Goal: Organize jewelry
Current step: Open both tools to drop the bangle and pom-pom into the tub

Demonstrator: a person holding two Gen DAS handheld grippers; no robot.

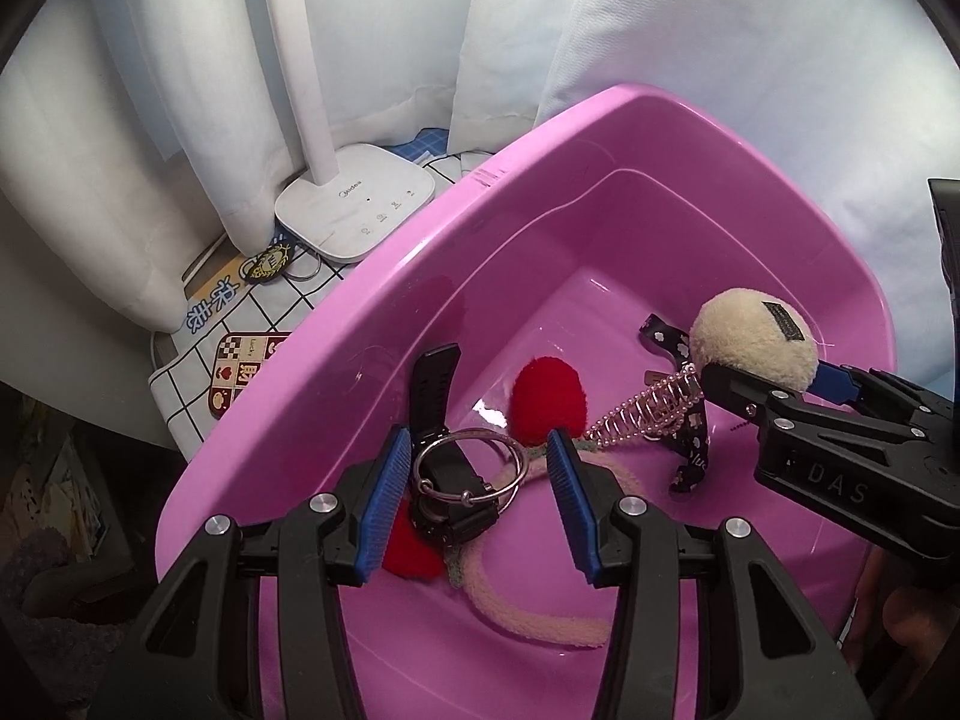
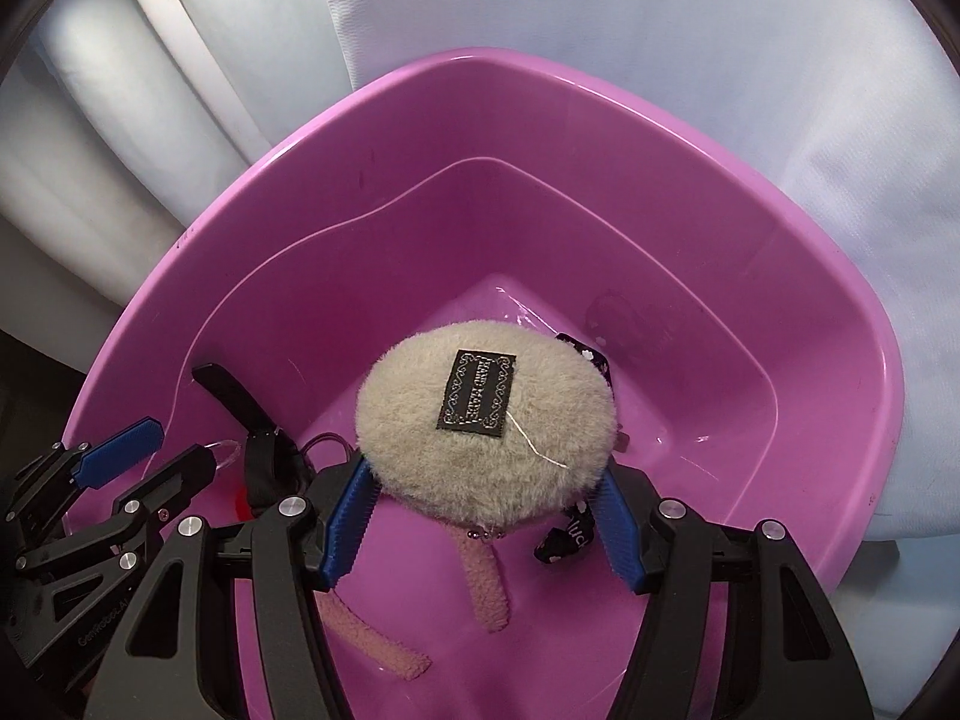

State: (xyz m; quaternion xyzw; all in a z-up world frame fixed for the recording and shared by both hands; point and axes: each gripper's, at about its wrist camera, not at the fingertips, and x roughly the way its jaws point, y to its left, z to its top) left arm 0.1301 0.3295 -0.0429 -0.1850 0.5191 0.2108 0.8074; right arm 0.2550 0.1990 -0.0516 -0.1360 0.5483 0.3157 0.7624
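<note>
A pink plastic basin (image 1: 480,192) holds the jewelry. My left gripper (image 1: 480,480) is open and empty above a black watch (image 1: 444,480) and a silver ring bangle (image 1: 474,468). A red plush piece (image 1: 549,399) on a pink fuzzy headband (image 1: 528,618) lies beyond it. My right gripper (image 2: 486,516) is shut on a cream plush hair clip (image 2: 486,420) with a black label and holds it over the basin (image 2: 810,330). The clip also shows in the left wrist view (image 1: 753,339). A pearl spring clip (image 1: 648,408) and a black patterned ribbon (image 1: 690,456) lie under it.
A white lamp base (image 1: 360,204) and its pole stand left of the basin on a checked cloth (image 1: 198,360). A keyring charm (image 1: 270,261) and stickers lie beside it. White curtains hang behind.
</note>
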